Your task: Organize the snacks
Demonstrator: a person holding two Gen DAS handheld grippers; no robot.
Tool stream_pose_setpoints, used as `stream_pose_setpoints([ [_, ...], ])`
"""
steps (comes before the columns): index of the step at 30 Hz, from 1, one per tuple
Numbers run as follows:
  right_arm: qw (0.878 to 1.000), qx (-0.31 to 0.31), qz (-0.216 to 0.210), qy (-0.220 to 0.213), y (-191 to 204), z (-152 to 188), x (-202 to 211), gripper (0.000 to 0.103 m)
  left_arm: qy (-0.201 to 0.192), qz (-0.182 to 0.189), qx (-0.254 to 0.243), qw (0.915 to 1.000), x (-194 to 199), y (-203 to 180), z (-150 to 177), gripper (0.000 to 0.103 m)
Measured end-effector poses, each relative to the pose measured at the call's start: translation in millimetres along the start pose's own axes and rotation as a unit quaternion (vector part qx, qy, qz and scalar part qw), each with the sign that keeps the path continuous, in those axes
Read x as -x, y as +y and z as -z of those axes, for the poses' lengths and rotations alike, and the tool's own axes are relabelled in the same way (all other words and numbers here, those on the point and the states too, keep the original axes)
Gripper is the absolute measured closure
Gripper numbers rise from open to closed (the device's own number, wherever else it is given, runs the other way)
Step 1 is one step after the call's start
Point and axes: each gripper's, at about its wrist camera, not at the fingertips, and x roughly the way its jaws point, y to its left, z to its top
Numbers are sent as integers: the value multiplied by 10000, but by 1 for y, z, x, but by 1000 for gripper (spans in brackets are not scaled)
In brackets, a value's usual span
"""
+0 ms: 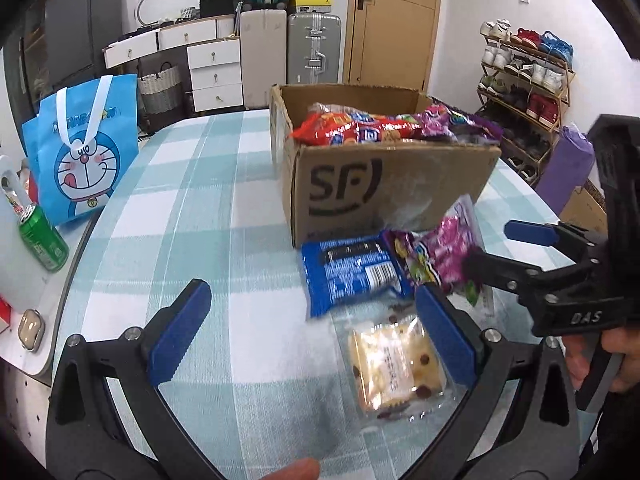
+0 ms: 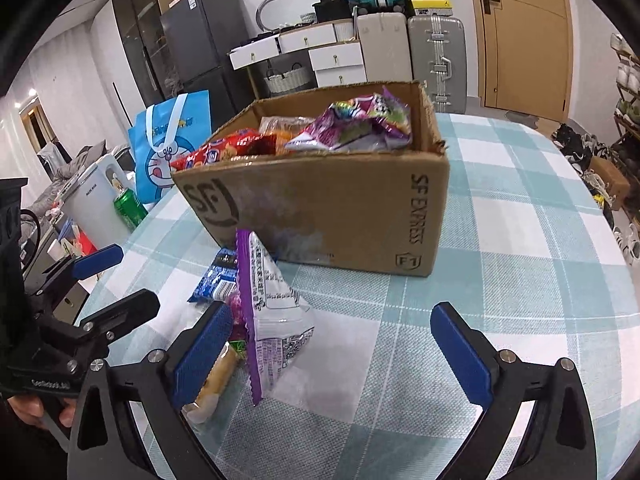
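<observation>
An SF cardboard box (image 1: 384, 188) (image 2: 340, 208) stands on the checked tablecloth, filled with red and purple snack packets. In front of it lie a blue packet (image 1: 352, 276) (image 2: 216, 280), a purple packet (image 1: 444, 248) (image 2: 272, 312) and a clear-wrapped cake (image 1: 394, 368) (image 2: 216, 380). My left gripper (image 1: 312, 336) (image 2: 112, 284) is open over the cloth; the cake lies between its fingers, close against the right one. My right gripper (image 2: 334, 356) (image 1: 508, 250) is open too, with the purple packet tilted up between its fingers beside the left pad (image 2: 204, 356).
At the table's left edge are a blue cartoon tote bag (image 1: 84, 152) (image 2: 168, 144), a green can (image 1: 44, 240) (image 2: 130, 208), a white kettle (image 2: 96, 208) and a small beige case (image 1: 30, 330). A shoe rack (image 1: 524, 76) stands far right. Drawers and suitcases line the back wall.
</observation>
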Motion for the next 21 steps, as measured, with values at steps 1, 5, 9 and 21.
stream_pose_setpoints([
  [1, 10000, 7, -19, 25, 1, 1, -2, 2, -4, -4, -4, 10000, 1, 0, 2, 1],
  [5, 9999, 45, -102, 90, 7, 3, -8, 2, 41, -118, -107, 9999, 1, 1, 9, 1],
  [9, 9997, 84, -157, 136, 13, 4, -12, 3, 89, -178, 7, 9998, 0, 13, 12, 1],
  [21, 9995, -77, -221, 227, 9, 4, -30, 56, 192, -88, 339, 9992, -2, 36, 9, 1],
])
